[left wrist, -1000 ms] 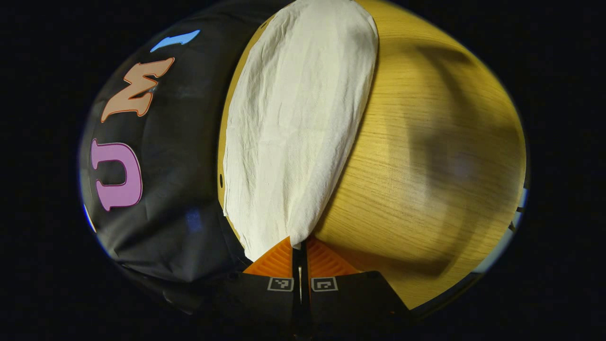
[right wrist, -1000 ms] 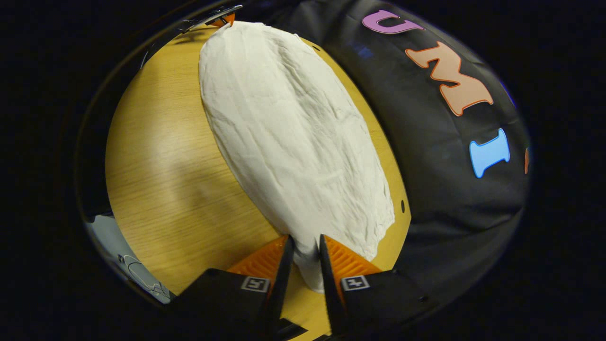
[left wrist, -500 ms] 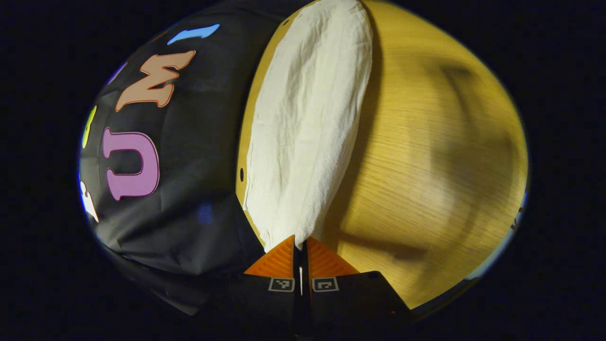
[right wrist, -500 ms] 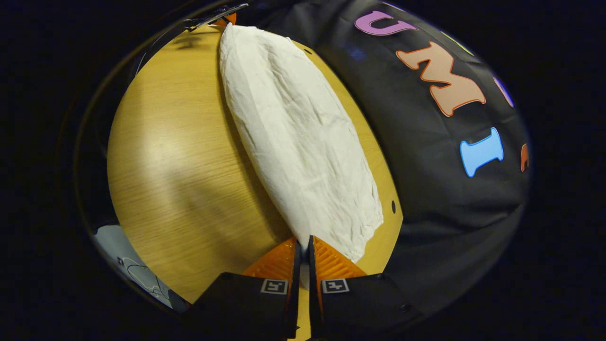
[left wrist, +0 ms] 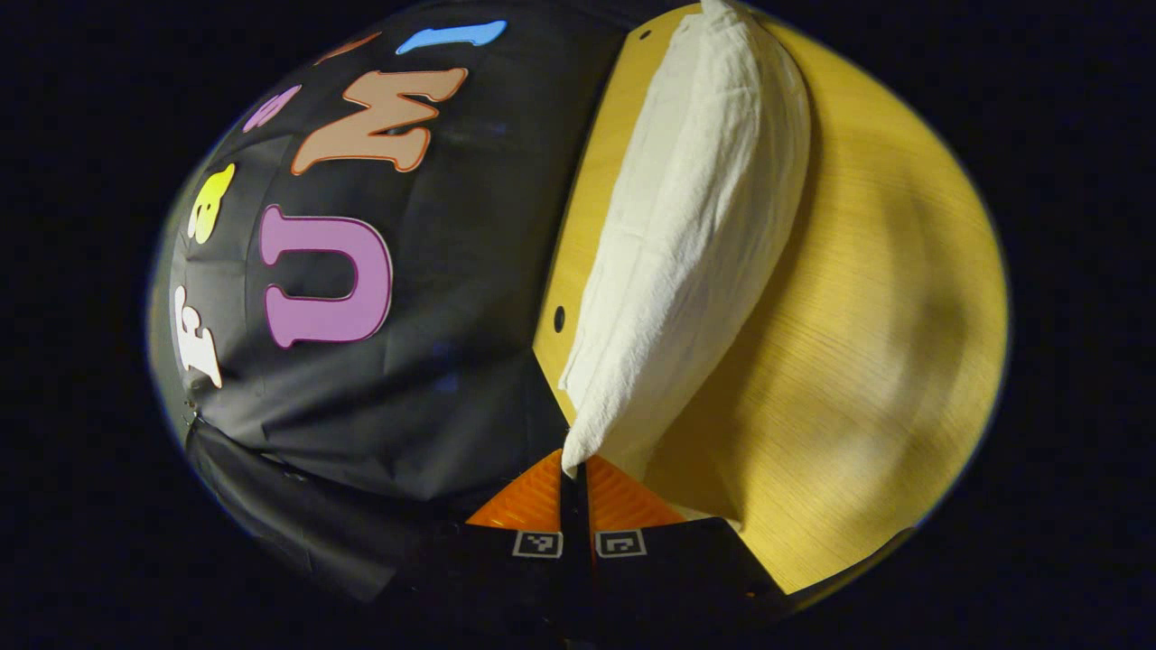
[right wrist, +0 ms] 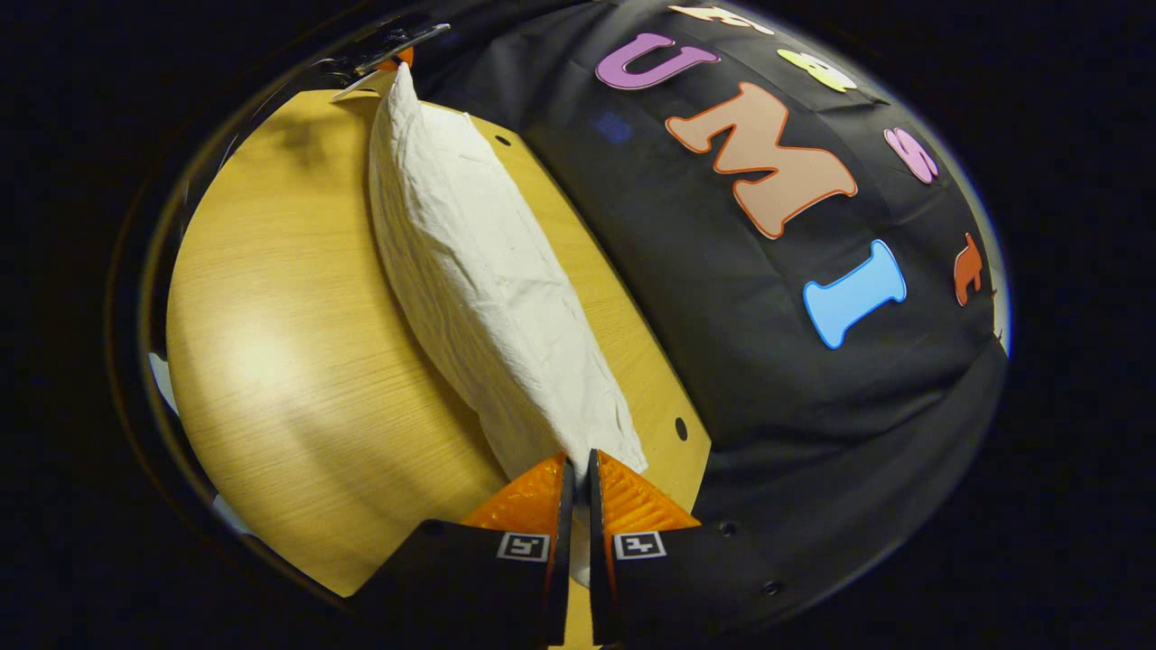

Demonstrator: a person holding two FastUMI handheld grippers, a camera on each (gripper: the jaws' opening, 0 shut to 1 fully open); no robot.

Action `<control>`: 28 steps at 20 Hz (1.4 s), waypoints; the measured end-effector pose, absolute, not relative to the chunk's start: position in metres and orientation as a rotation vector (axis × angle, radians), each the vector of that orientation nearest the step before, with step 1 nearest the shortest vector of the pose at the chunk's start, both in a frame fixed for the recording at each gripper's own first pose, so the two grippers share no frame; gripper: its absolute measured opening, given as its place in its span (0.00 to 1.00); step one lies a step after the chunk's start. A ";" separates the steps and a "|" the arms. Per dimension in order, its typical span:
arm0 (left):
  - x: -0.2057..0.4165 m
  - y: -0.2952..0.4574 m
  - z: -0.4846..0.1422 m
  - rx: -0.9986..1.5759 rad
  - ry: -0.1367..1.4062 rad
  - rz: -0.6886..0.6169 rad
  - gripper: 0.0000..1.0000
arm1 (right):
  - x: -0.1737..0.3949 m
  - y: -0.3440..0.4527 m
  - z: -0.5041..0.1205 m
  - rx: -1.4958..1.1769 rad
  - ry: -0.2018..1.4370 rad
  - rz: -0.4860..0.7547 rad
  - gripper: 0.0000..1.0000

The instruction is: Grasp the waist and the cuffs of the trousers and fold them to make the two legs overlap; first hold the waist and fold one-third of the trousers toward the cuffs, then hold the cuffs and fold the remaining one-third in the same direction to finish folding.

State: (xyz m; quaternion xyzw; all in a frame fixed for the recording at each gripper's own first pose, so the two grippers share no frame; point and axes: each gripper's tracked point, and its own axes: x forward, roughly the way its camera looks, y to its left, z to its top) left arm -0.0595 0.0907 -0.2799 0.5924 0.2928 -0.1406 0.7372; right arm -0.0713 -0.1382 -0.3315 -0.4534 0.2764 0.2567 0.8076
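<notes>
You lifted the white trousers (left wrist: 695,235) higher off the wooden table (left wrist: 867,361) since the earlier frames, so they ran as a narrow band up the frame's middle, with your left gripper (left wrist: 573,469) and right gripper (right wrist: 575,465) each clamped tight on an end.

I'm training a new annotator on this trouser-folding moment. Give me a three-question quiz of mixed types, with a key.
1. True or false: the left gripper is open, clear of the trousers.
2. What is the right gripper clamping? A) the table edge B) the white trousers C) a towel rail
3. Fill in: the trousers stretch between the two grippers above a ____ table.

Key: 1 false; 2 B; 3 wooden.
</notes>
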 end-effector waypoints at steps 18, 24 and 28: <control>0.092 0.067 -0.288 1.099 0.502 -0.316 0.00 | 0.067 -0.109 -0.322 -0.956 0.562 0.301 0.10; 0.125 0.063 -0.335 0.999 0.545 -0.304 0.00 | 0.098 -0.103 -0.368 -0.950 0.619 0.270 0.12; 0.143 0.055 -0.371 0.934 0.591 -0.307 0.00 | 0.117 -0.099 -0.409 -0.952 0.661 0.258 0.12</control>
